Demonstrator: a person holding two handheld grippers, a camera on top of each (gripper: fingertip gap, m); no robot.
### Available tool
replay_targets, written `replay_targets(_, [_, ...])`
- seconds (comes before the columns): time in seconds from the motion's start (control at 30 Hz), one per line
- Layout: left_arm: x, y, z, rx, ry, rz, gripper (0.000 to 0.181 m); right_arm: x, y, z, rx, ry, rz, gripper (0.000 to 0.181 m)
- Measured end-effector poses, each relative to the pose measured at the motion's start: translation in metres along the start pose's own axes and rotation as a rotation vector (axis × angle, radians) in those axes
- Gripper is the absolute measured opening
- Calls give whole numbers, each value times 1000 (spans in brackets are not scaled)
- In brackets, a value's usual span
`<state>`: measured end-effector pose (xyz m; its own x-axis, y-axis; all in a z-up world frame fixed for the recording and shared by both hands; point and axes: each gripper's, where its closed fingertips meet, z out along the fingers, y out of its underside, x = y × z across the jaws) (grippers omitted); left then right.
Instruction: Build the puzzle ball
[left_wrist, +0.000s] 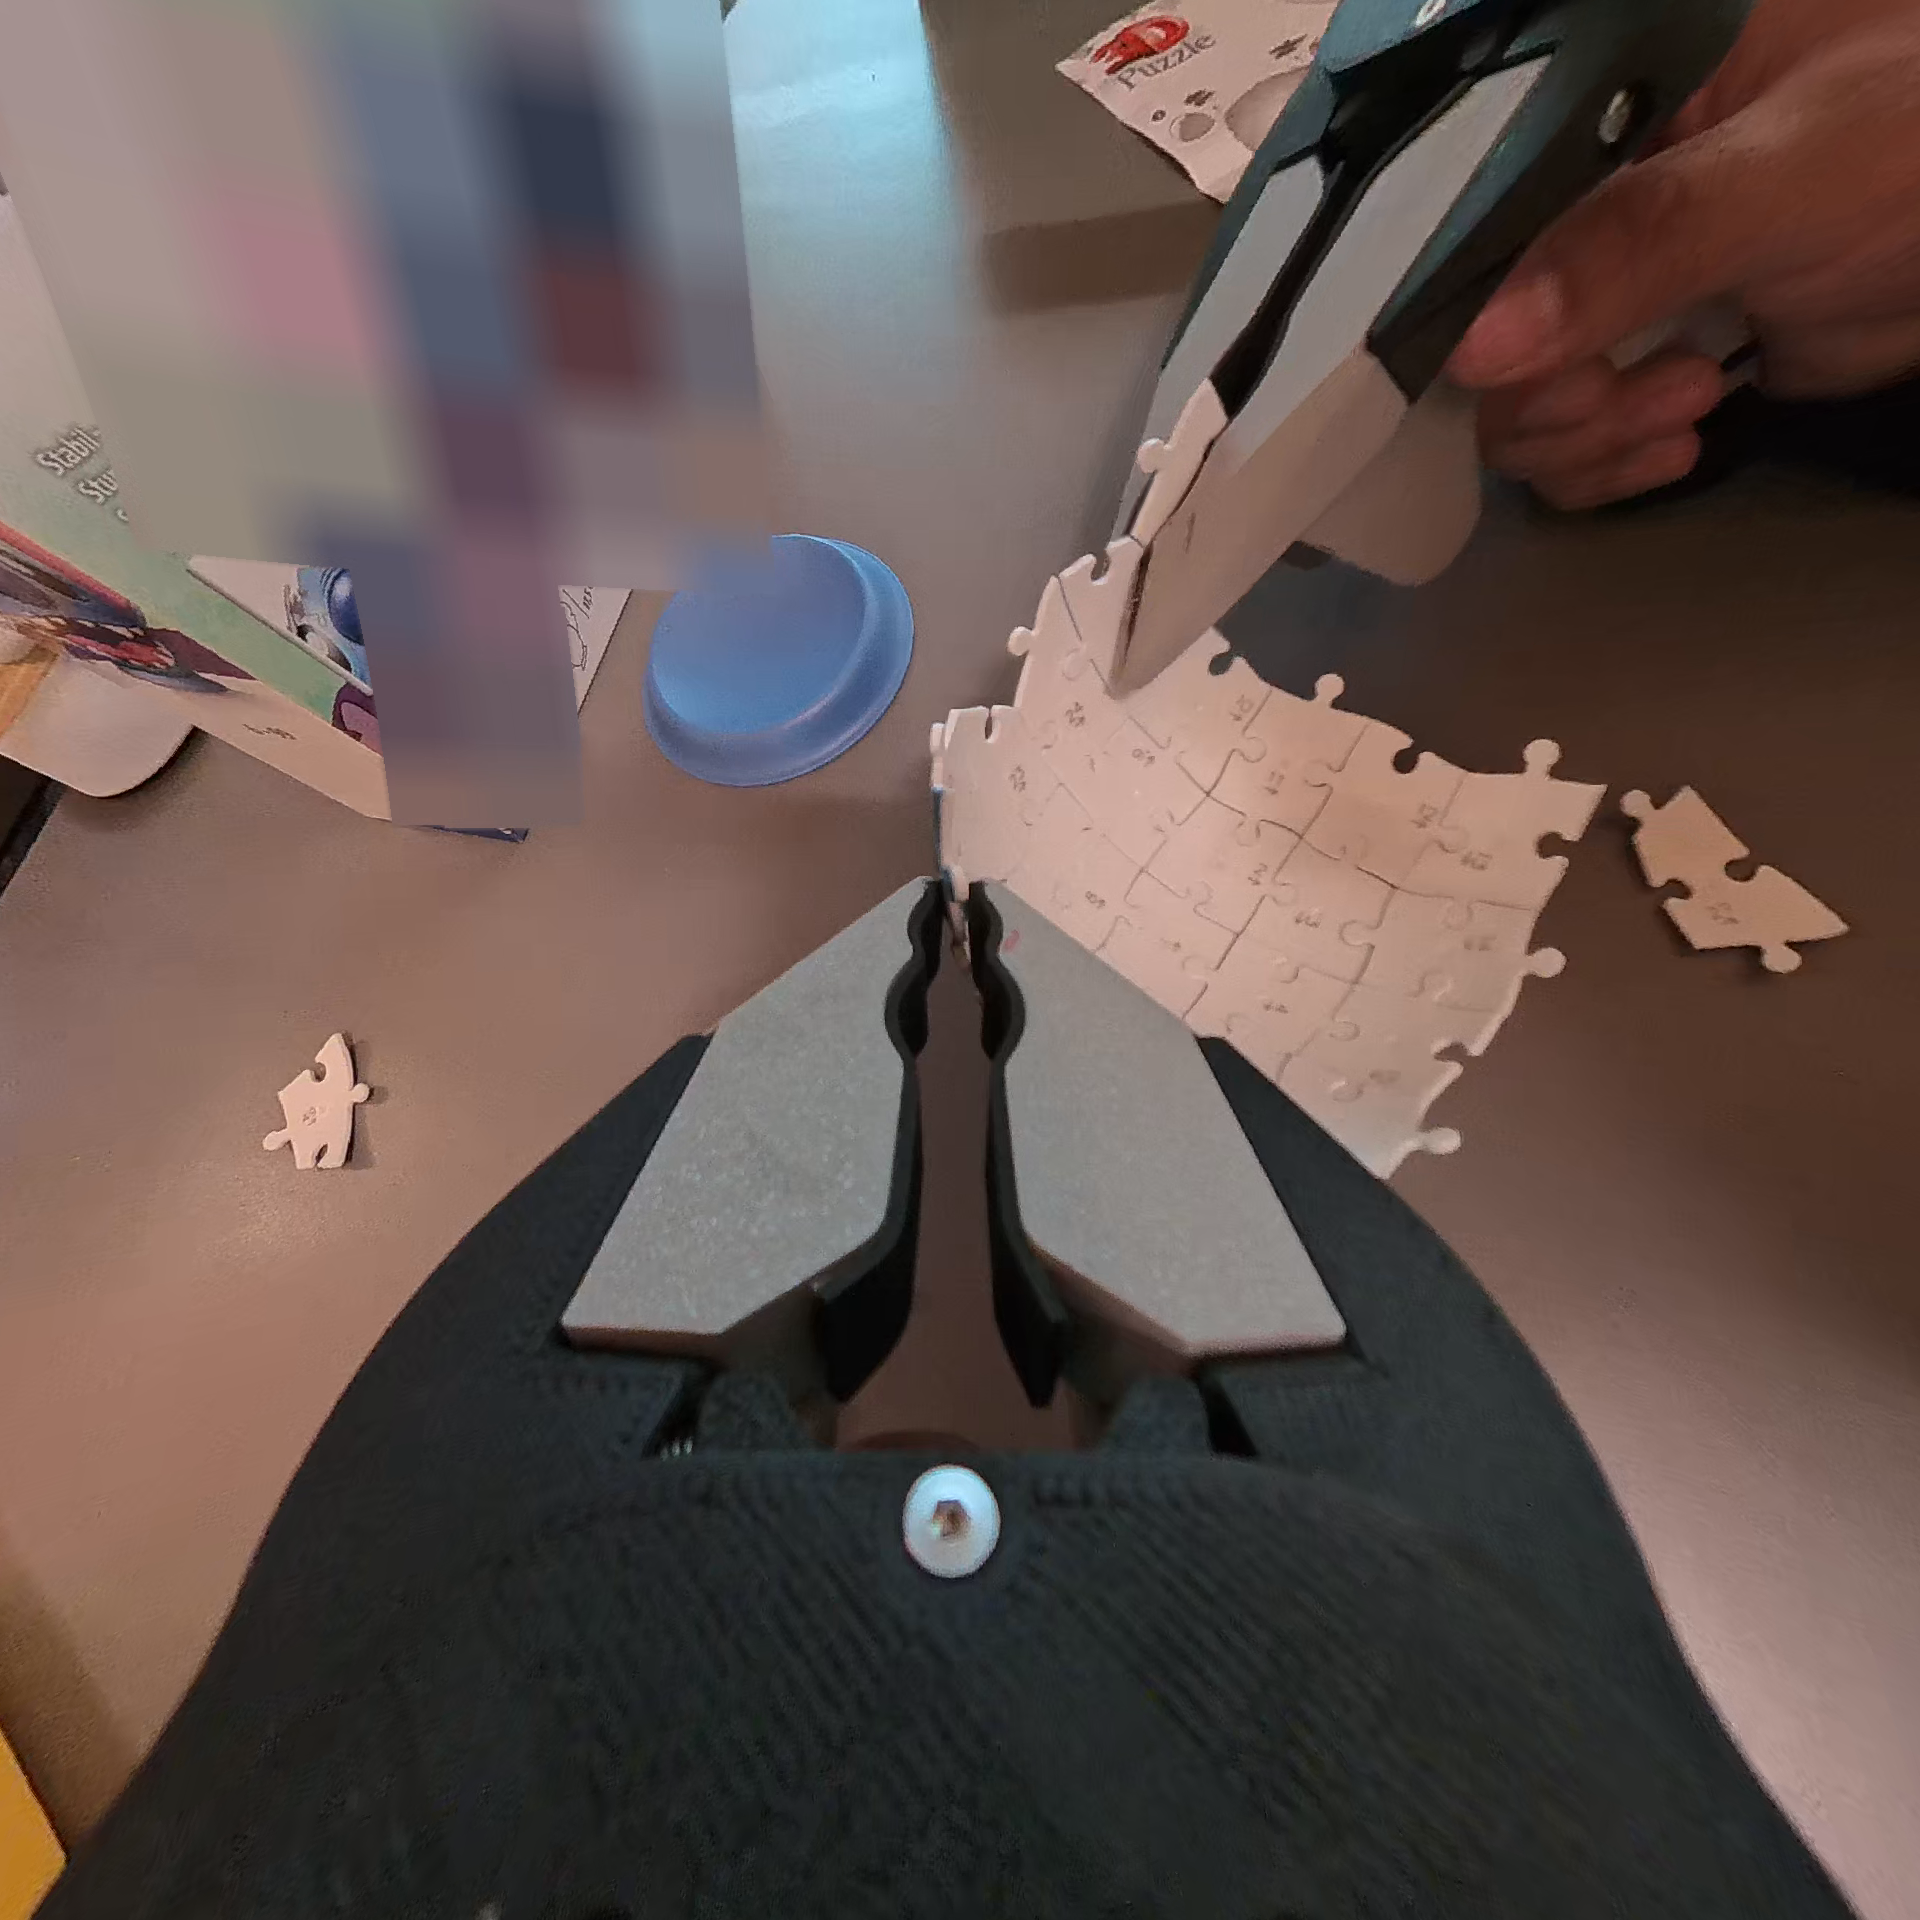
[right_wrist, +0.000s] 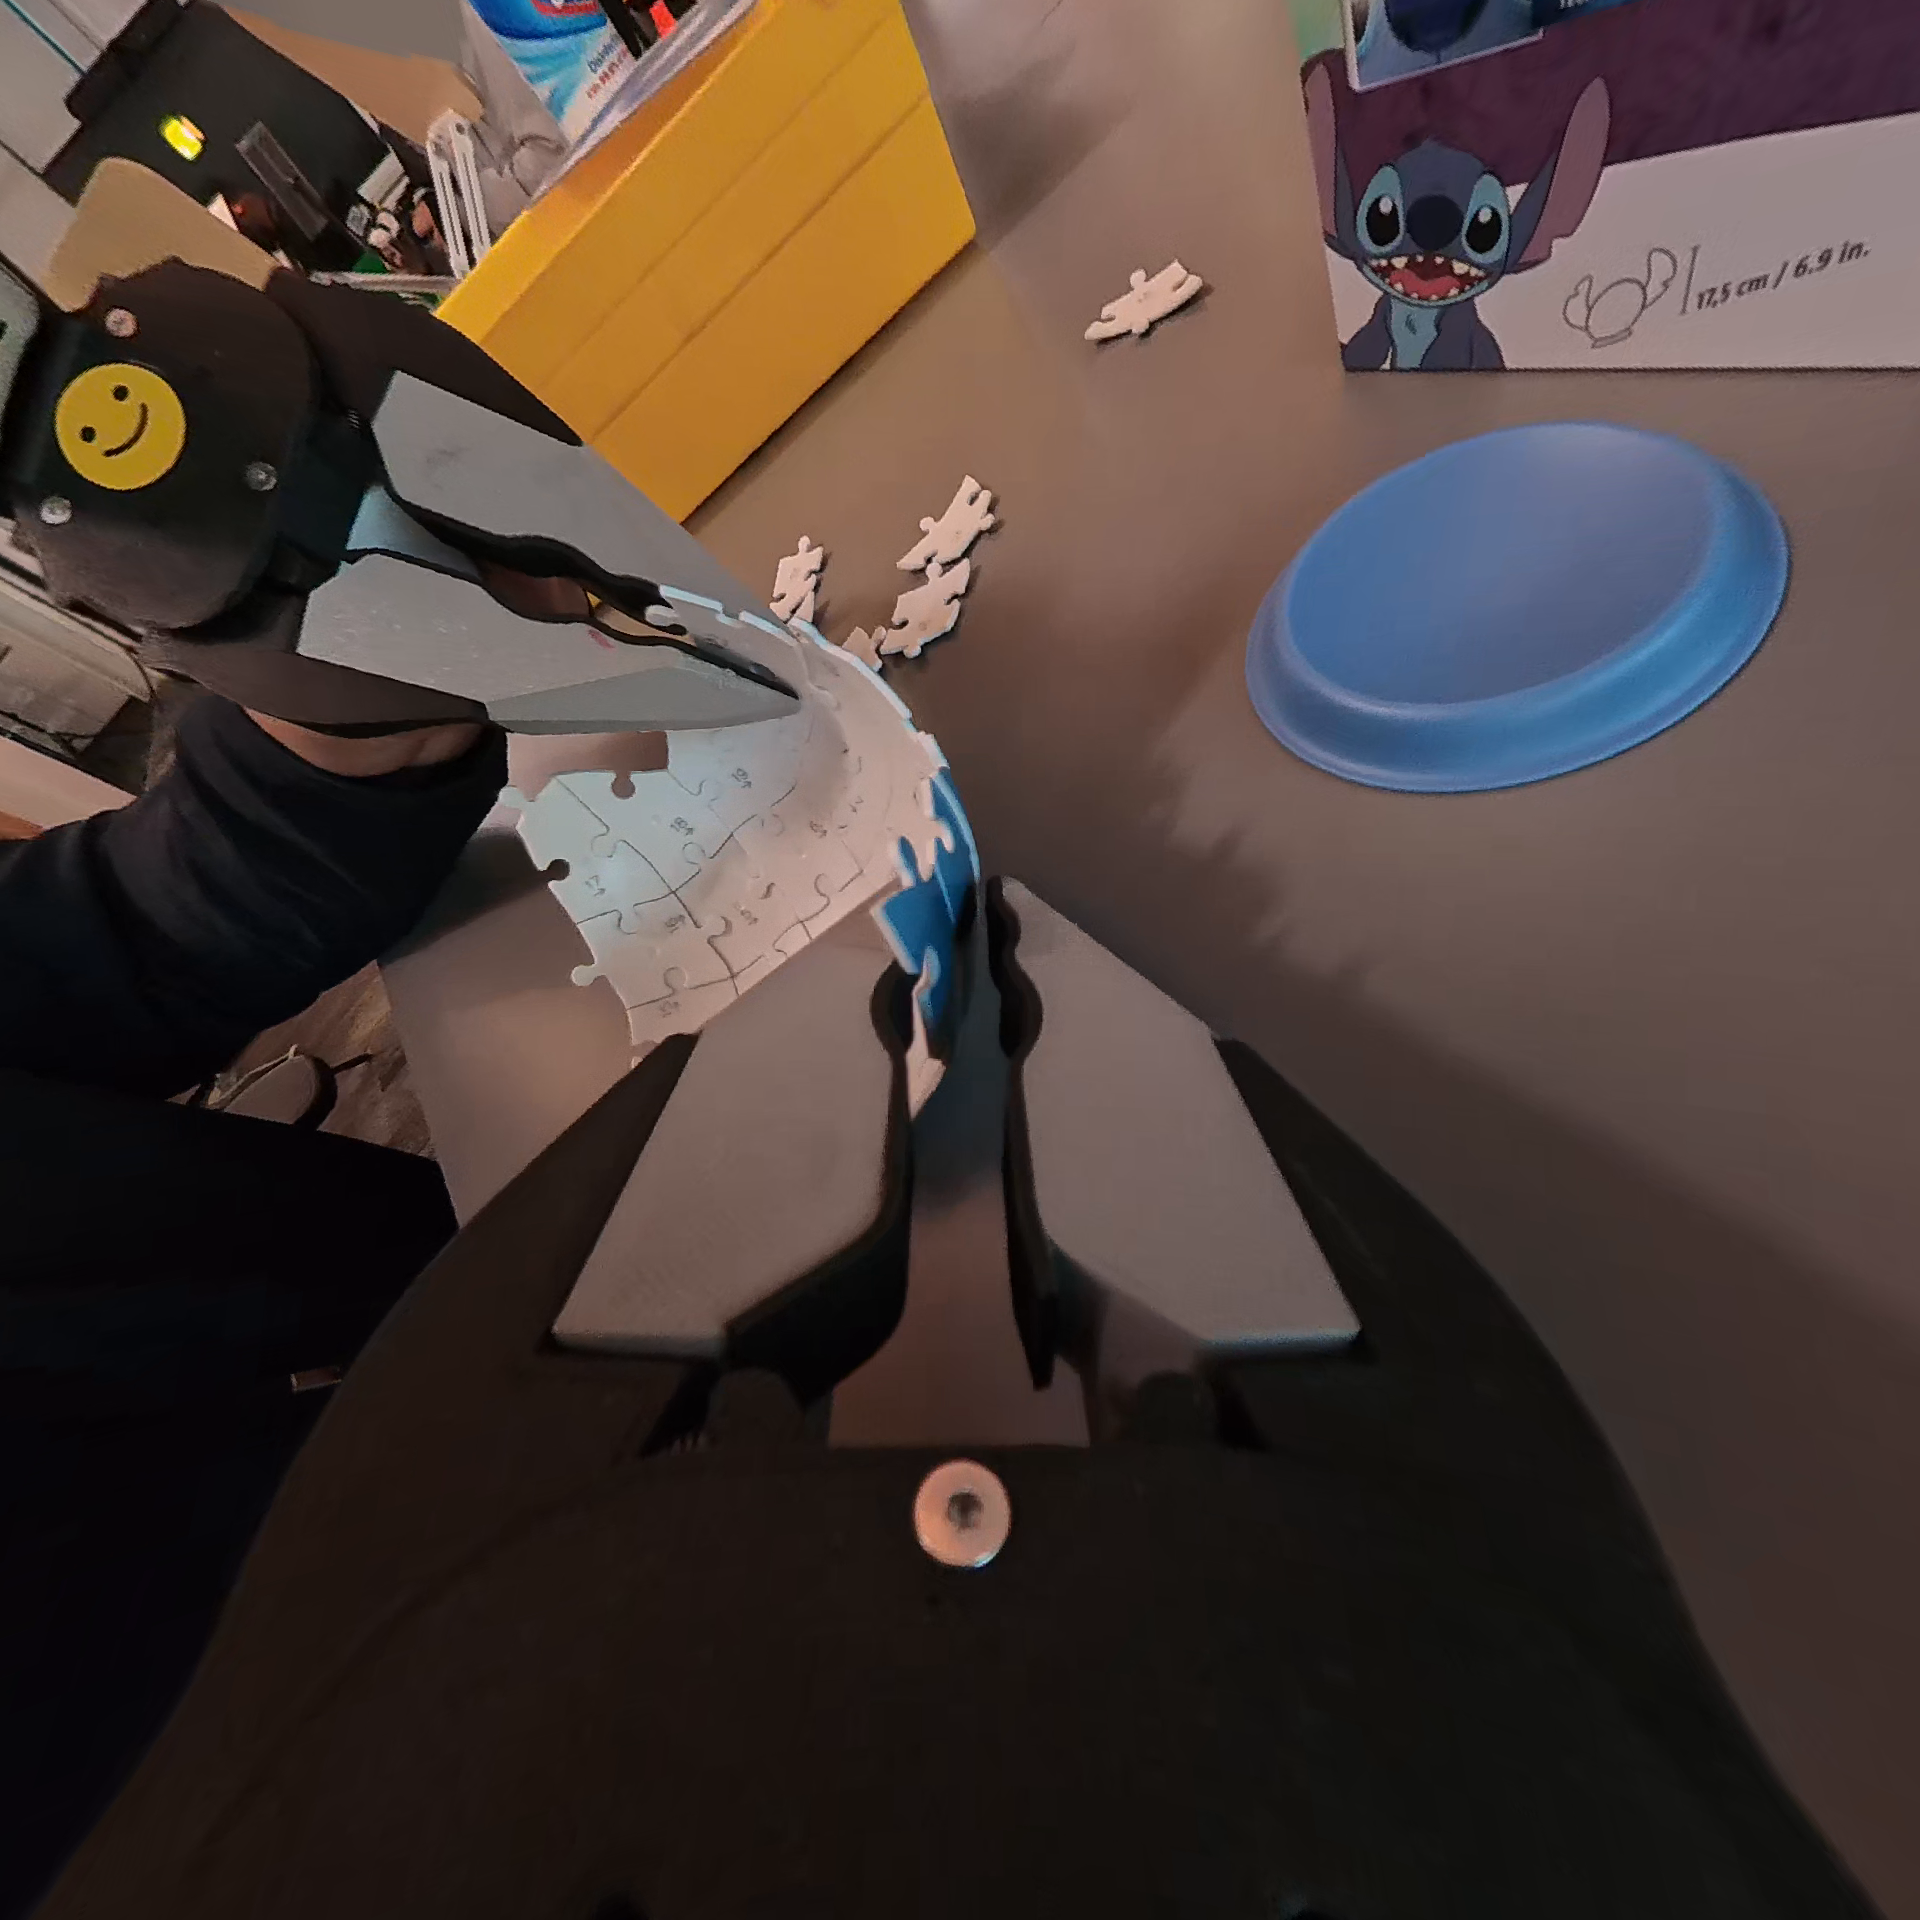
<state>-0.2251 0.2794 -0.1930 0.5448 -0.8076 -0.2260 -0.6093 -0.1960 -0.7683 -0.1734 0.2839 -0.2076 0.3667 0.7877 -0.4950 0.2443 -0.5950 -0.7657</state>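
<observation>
Numbered puzzle sheet (left_wrist: 1278, 883); box (right_wrist: 1631, 208) print apparently measurements.

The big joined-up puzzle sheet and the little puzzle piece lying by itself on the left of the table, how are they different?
The puzzle sheet is many pieces locked together; the lone piece is just one. The sheet is held up off the table, curving, with the left gripper and right gripper both pinching its edges; the lone piece lies flat, untouched. Both show white backs with small printed marks.
</observation>
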Motion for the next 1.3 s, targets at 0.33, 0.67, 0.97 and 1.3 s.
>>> replay_targets(0.33, [3,-3,0,16,-2,34,2,-2,-10,2,47,-21,-78,4])
replay_targets(0.67, [2,2,1,12,28,-2,2,0,-8,6,21,-5,-91,0])
replay_targets(0.97, [6,1,1,20,40,31,2,-1,-4,10,-48,50,-156,0])
replay_targets(1.3, [7,1,1,19,38,36,2,-2,-4,10,-44,19,-145,0])
